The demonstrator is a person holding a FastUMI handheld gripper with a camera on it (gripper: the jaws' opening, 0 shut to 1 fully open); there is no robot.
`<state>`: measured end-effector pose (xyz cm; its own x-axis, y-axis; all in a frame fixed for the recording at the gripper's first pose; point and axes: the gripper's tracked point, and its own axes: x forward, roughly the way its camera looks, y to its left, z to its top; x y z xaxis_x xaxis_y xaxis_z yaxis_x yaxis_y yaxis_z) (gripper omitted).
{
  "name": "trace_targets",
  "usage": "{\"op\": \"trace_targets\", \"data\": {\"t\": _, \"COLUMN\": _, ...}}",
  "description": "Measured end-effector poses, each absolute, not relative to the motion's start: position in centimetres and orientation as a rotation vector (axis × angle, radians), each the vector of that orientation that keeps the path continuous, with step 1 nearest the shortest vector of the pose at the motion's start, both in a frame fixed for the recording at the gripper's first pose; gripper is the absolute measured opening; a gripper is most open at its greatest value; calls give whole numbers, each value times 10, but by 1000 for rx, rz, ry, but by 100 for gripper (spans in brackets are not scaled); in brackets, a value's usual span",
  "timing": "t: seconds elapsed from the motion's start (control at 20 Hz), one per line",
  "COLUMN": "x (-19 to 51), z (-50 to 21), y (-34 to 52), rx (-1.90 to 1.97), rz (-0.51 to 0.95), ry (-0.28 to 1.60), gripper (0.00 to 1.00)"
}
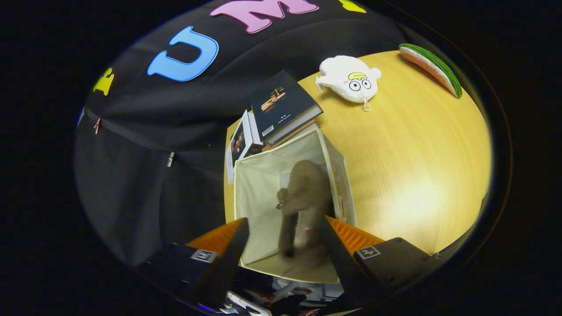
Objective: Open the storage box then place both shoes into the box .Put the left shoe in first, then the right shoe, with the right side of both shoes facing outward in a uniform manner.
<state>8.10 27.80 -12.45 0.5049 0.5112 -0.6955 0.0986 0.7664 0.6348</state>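
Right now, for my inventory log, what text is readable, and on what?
Dark book: gold cover lettering, too blurred to read.
White book beside it: print too small.
Gripper, open over the shoe in the storage box: square markers, no words.

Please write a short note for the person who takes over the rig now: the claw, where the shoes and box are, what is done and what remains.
Claw: open, fingers spread wide above the box, touching nothing.
Box: open, on the yellow table, beside a stack of books.
Brown shoe: inside the box, between the fingers and below them, blurred; which shoe it is and which way it faces I cannot tell.
Done: box opened, one shoe in.
Left: I see just one shoe in the box, so the second probably has to be fetched and placed; check that both face alike.
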Motion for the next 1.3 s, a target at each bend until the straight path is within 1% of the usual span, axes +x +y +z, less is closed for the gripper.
{"op": "trace_targets", "data": {"t": 0.05, "x": 81, "z": -119, "y": 276, "rx": 672, "rz": 278, "ry": 1017, "gripper": 99}}
{"op": "trace_targets", "data": {"t": 0.2, "x": 86, "z": -101, "y": 265, "rx": 613, "rz": 301, "ry": 931, "gripper": 99}}
{"op": "trace_targets", "data": {"t": 0.4, "x": 86, "z": -68, "y": 226, "rx": 491, "rz": 299, "ry": 785, "gripper": 99}}
{"op": "trace_targets", "data": {"t": 0.7, "x": 90, "z": -27, "y": 163, "rx": 423, "rz": 243, "ry": 609, "gripper": 99}}
{"op": "trace_targets", "data": {"t": 0.95, "x": 95, "z": -1, "y": 104, "rx": 309, "rz": 183, "ry": 429, "gripper": 98}}
{"op": "trace_targets", "data": {"t": 1.3, "x": 79, "z": 45, "y": 33, "rx": 157, "rz": 190, "ry": 180, "gripper": 98}}
